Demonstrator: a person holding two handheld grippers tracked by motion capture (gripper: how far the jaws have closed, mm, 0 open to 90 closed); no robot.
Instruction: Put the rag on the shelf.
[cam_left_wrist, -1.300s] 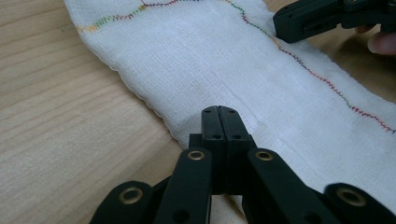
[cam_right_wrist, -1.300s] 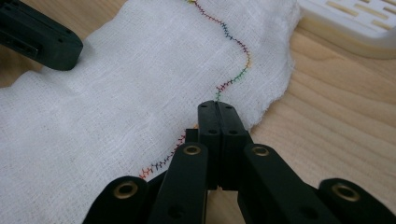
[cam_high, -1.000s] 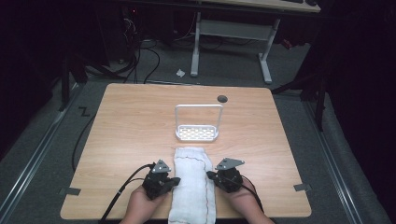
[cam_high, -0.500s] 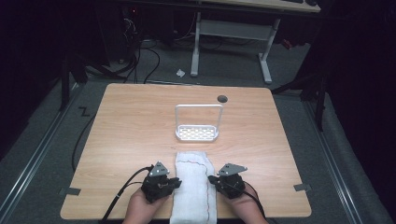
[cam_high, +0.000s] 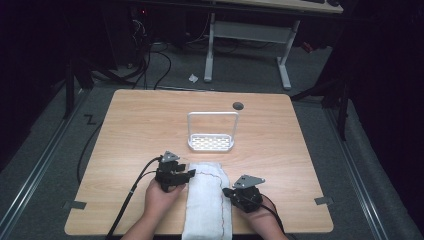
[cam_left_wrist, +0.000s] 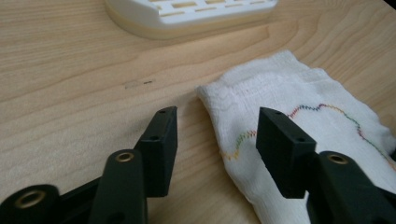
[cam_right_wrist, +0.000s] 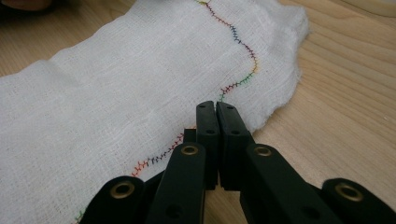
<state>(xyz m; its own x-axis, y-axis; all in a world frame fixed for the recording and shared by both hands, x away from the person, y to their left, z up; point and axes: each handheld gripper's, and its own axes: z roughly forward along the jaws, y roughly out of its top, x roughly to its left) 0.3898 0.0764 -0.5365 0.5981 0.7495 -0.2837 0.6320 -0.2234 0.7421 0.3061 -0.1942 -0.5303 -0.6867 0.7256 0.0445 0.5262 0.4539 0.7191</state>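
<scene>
Both forearms came in from the near edge of the wooden table (cam_high: 135, 125), one hand wrapped around each gripper. The left hand (cam_high: 159, 197) reached further forward and held the left gripper (cam_left_wrist: 215, 135) low at the far left corner of the white cloth (cam_high: 207, 200), its jaws spread wide apart, one over bare wood and the other over the cloth's edge, grasping nothing. The right hand (cam_high: 264, 225) sat nearer the table's edge, holding the right gripper (cam_right_wrist: 216, 108) against the cloth's right side with its jaws pressed together; they pointed at the hem, though whether any fabric was pinched between them could not be told.

The cloth lay flat along the near middle of the table, between the two grippers, a wavy line of multicoloured stitching (cam_right_wrist: 238, 46) running along it. Just beyond its far end stood a white slotted rack (cam_high: 211, 142) with a tall hooped handle. No brand, label or readable writing appeared on anything.
</scene>
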